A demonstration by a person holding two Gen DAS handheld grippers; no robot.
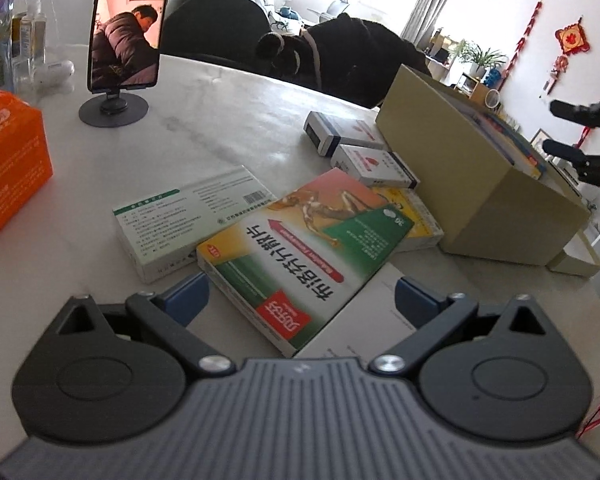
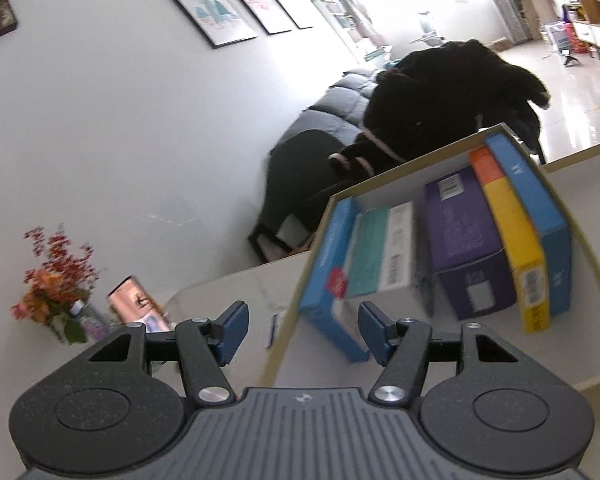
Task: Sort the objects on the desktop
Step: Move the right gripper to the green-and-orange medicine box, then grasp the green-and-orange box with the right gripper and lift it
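Khaki cardboard box (image 1: pixel 480 176) is the landmark, already part-filled with upright packs (image 2: pixel 472 240). Right gripper (image 2: pixel 302 332) hovers at its near rim, jaws apart, nothing between them. Loose medicine cartons lie left of the box; the red-green carton (image 1: pixel 300 252) sits between the wide-open, empty jaws of the left gripper (image 1: pixel 300 296). It overlaps a yellow carton (image 1: pixel 416 220) and probably a paper sheet (image 1: pixel 364 312). Risk: closing on it could drag those neighbours, or pinch the paper too.
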